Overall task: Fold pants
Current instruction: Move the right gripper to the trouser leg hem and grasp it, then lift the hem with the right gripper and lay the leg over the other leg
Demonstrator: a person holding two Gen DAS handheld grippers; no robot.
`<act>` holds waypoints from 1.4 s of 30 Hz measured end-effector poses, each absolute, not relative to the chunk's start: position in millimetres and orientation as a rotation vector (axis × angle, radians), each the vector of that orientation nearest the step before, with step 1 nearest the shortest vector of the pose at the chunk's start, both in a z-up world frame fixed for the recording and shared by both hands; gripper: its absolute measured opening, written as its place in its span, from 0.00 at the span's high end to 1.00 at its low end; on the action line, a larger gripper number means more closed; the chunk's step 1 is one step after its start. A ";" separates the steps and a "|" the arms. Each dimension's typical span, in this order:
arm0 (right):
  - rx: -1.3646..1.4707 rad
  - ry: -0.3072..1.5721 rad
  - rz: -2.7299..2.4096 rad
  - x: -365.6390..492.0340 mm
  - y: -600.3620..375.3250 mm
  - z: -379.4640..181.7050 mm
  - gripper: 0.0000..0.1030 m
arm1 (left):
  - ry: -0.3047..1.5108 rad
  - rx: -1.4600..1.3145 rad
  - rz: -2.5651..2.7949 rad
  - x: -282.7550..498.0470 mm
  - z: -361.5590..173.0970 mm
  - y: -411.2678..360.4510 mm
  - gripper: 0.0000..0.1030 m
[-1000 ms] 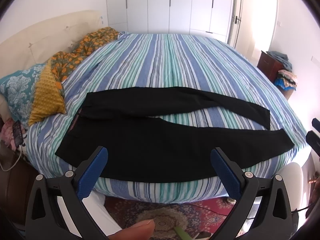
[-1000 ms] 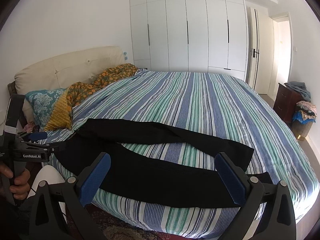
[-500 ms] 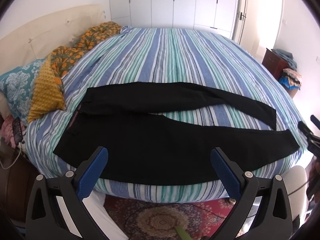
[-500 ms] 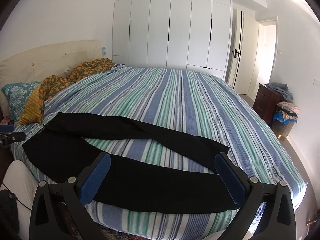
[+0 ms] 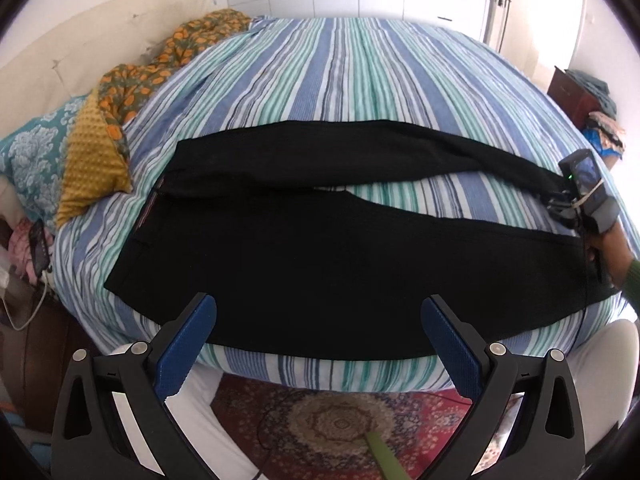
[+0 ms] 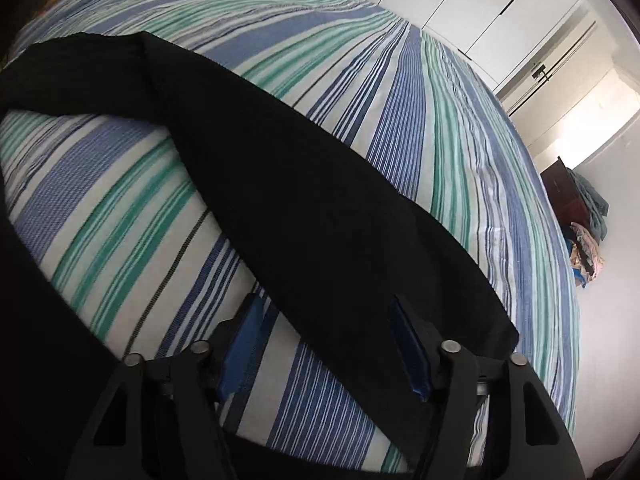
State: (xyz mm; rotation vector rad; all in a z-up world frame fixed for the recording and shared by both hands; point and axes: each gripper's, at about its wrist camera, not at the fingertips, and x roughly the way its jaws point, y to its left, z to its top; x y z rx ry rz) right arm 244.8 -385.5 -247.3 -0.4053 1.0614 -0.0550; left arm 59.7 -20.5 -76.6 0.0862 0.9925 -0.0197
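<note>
Black pants point(image 5: 320, 240) lie flat across the striped bed point(image 5: 360, 72), waist to the left and both legs spread to the right. My left gripper point(image 5: 320, 340) hangs open just above the bed's near edge, over the near leg, and holds nothing. My right gripper point(image 6: 326, 346) is low at the far leg's hem point(image 6: 460, 312). Its jaws are closing with the hem cloth between them, and a gap still shows at the left pad point(image 6: 244, 340). In the left wrist view the right gripper point(image 5: 562, 202) sits at that hem, held by a hand with a green sleeve point(image 5: 630, 280).
Patterned pillows point(image 5: 96, 160) and a cream headboard point(image 5: 80, 40) line the left side. A phone on a cable point(image 5: 38, 240) lies off the bed's left edge. A red rug point(image 5: 340, 420) covers the floor below. A dark dresser with piled clothes point(image 6: 580, 208) stands at the right.
My right gripper swept down and across to the far leg's hem, rolled, and its jaws narrowed around the cloth. My left gripper sank closer to the near edge and stayed open.
</note>
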 end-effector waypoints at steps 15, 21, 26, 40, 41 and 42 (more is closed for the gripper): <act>-0.001 0.952 -0.398 376.9 -568.8 -112.6 0.29 | 1.022 0.045 -0.116 101.0 -96.4 -52.7 0.01; 0.572 1.026 -0.357 311.7 -627.1 -206.8 0.41 | 1.110 0.049 -0.110 104.7 -116.8 -54.7 0.01; 0.888 0.922 -0.254 308.6 -630.3 -252.2 0.42 | 1.127 0.055 -0.085 102.8 -126.7 -57.3 0.01; 0.256 0.948 -0.334 319.8 -545.7 -194.3 0.42 | 0.960 0.018 0.191 210.0 -162.7 36.5 0.01; 0.262 0.929 -0.259 318.0 -522.0 -190.4 0.41 | 0.959 0.010 0.234 220.0 -170.7 47.0 0.01; 0.288 0.918 -0.173 315.4 -497.5 -186.2 0.41 | 0.989 -0.002 0.273 228.7 -180.9 56.5 0.01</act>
